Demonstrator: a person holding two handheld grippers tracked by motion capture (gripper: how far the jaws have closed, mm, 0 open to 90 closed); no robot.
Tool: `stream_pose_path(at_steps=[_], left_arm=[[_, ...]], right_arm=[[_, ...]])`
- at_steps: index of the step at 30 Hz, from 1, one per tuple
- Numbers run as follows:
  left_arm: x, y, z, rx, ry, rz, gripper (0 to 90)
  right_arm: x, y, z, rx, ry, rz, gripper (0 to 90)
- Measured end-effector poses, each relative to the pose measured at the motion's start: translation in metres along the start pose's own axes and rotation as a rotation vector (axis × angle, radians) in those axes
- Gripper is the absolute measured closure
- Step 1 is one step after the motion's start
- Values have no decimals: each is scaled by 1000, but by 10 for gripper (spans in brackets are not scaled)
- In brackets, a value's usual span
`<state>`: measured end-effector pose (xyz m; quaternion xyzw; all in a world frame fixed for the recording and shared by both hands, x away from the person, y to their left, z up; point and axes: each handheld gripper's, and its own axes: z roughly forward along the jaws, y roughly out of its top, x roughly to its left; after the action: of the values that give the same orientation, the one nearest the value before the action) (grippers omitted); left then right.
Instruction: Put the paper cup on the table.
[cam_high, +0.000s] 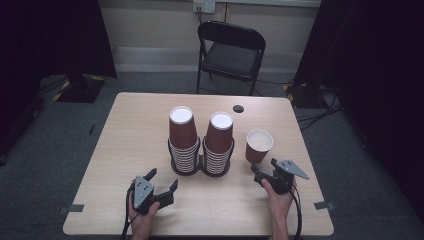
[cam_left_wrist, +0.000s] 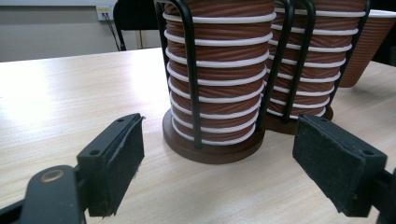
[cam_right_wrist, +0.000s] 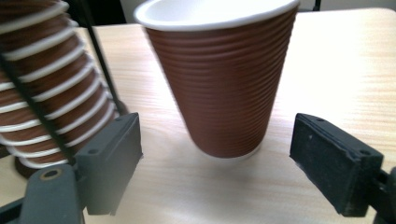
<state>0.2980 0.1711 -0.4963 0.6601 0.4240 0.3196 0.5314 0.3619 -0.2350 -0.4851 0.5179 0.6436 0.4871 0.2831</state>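
Note:
Two stacks of upside-down brown ribbed paper cups, the left stack (cam_high: 182, 142) and the right stack (cam_high: 219, 145), stand in a black wire holder (cam_left_wrist: 191, 70) on the table's middle. A single upright brown cup (cam_high: 259, 145) stands just right of them. My left gripper (cam_high: 163, 178) rests open near the front edge, pointing at the left stack (cam_left_wrist: 219, 70), with nothing between its pads. Held in a hand, my right gripper (cam_high: 264, 166) is open just in front of the single cup (cam_right_wrist: 219, 84). The cup stands ahead of the jaws, apart from both pads.
The wooden table (cam_high: 125, 130) has a small dark round hole (cam_high: 238, 108) near its back edge. A black folding chair (cam_high: 231, 50) stands behind it. Dark curtains hang at both sides. Grey tape marks (cam_high: 324, 205) sit at the front corners.

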Motion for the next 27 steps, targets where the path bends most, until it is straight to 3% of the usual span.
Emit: stream_pose_path(at_steps=[8,14,20,27], left_arm=[[0,0,0,7,3,0,158],[0,0,-2,-3,8,-7,157],[0,-1,-2,-12,15,-5,157],[0,-1,-3,-19,15,-11,158]], right_arm=[[20,-8,-22,-51,21,-41,164],[39,-15,-34,-85,44,-38,164],[59,-28,-36,-93,90,-65,159],[58,-33,-34,-115,113,-42,139]])
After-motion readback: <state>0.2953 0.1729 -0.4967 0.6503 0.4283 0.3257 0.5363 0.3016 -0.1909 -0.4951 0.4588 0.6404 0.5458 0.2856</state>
